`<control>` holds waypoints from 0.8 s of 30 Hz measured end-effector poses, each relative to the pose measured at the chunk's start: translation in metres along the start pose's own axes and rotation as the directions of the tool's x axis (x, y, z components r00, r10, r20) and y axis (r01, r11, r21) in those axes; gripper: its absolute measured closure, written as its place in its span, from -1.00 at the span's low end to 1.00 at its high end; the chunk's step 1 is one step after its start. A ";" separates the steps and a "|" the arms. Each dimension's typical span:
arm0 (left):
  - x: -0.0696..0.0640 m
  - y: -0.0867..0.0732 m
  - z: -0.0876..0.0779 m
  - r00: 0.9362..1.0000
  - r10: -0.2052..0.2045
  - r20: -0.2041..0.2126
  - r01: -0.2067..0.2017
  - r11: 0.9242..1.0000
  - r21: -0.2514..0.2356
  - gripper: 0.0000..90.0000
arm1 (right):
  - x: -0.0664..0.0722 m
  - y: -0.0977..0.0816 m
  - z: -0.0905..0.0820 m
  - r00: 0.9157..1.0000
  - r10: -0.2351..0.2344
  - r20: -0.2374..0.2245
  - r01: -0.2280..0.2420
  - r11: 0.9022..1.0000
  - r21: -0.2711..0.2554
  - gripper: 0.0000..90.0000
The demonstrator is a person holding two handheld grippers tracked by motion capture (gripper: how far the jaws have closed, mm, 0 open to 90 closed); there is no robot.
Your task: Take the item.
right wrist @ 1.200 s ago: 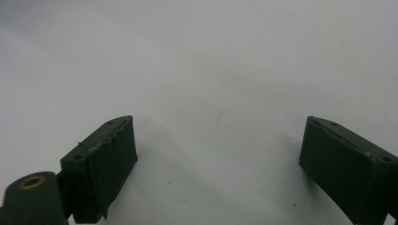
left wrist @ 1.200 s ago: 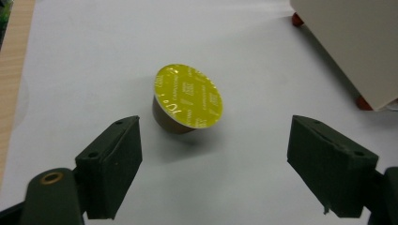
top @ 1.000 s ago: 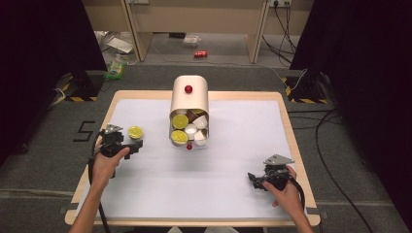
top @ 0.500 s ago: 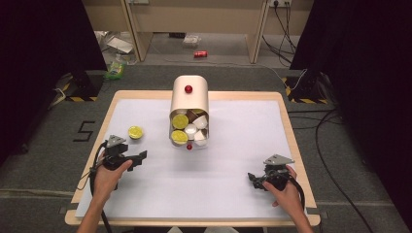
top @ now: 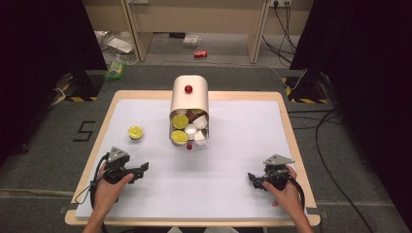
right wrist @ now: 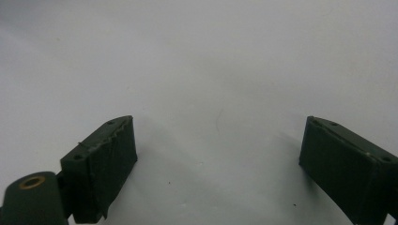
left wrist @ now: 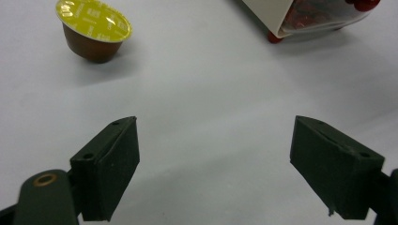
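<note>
Capsule [top: 135, 132] standing alone left of dispenser [top: 189, 104]; left gripper [top: 142, 168] nearby, jaws apart, empty; right gripper [top: 252, 177] farther off, likewise apart.

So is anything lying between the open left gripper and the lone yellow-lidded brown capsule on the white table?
Nothing visible: only bare white table lies between the left gripper and the yellow-lidded brown capsule; the beige capsule dispenser stands off to one side.

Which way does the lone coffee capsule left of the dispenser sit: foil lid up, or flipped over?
Lid up. The coffee capsule rests on its narrow brown base, with its yellow foil facing upward, apart from the dispenser.
</note>
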State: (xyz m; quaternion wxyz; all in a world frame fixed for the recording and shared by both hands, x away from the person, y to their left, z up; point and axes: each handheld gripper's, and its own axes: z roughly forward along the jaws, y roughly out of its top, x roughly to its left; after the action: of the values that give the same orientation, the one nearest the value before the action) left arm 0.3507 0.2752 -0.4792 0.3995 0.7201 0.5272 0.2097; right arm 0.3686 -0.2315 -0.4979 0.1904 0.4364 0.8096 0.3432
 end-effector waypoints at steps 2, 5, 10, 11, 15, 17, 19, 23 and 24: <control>-0.001 -0.004 0.000 1.000 0.000 -0.004 0.000 1.000 -0.001 -0.64 | 0.000 0.000 0.000 1.000 0.000 0.000 0.000 1.000 0.000 -0.74; -0.001 -0.009 0.000 1.000 0.004 -0.007 -0.004 1.000 0.006 -0.65 | 0.000 0.000 0.000 1.000 0.000 0.000 0.000 1.000 0.000 -0.74; -0.005 -0.018 -0.001 1.000 0.016 -0.015 -0.016 1.000 0.012 -0.65 | 0.000 0.000 0.000 1.000 0.001 -0.001 -0.001 1.000 0.000 -0.74; -0.006 -0.020 -0.002 1.000 0.025 -0.017 -0.024 1.000 0.018 -0.65 | 0.000 0.000 0.000 1.000 0.001 -0.001 -0.001 1.000 0.000 -0.74; -0.010 -0.025 -0.002 0.999 0.049 -0.019 -0.049 0.998 0.034 -0.65 | 0.000 0.000 0.000 1.000 0.000 0.001 0.000 1.000 0.000 -0.74; -0.012 -0.028 -0.002 0.998 0.061 -0.019 -0.060 0.997 0.041 -0.65 | 0.000 0.000 0.000 1.000 0.001 0.001 -0.001 1.000 0.000 -0.74; -0.012 -0.030 -0.002 0.998 0.064 -0.018 -0.063 0.997 0.050 -0.64 | 0.000 0.000 0.000 1.000 0.000 0.001 0.000 1.000 0.000 -0.74; -0.016 -0.034 -0.005 0.997 0.075 -0.015 -0.074 0.996 0.053 -0.64 | 0.000 0.000 0.000 1.000 0.000 0.001 0.000 1.000 0.000 -0.74; -0.017 -0.034 -0.007 0.997 0.078 -0.017 -0.077 0.996 0.051 -0.64 | 0.000 0.000 0.000 1.000 -0.001 0.001 0.001 1.000 0.000 -0.74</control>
State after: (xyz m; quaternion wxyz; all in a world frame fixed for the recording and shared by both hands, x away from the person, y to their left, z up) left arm 0.3191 0.2664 -0.5004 0.3679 0.7478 0.5076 0.2185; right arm 0.3686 -0.2314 -0.4979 0.1910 0.4363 0.8096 0.3430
